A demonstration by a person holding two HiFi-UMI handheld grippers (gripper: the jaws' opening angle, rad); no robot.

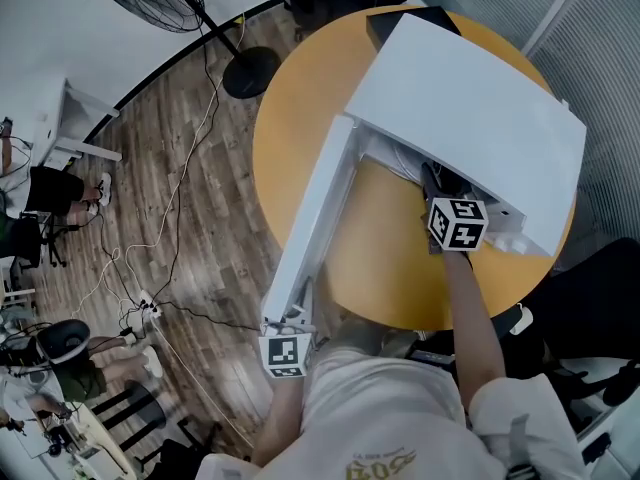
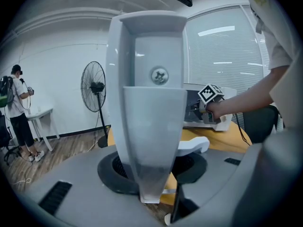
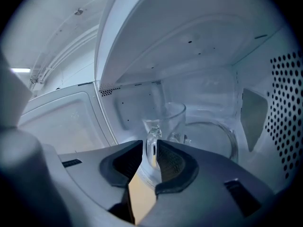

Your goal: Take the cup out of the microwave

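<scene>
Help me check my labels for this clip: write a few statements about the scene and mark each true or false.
1. The microwave door stands open. True.
2. The left hand-held gripper holds nothing. False: its jaws are clamped on the door's edge.
3. The glass cup stands inside the microwave, on the turntable. True.
4. The right hand-held gripper grips the cup by its rim. False: its jaws are shut on the cup's handle.
5. The microwave sits on a round yellow table. True.
</scene>
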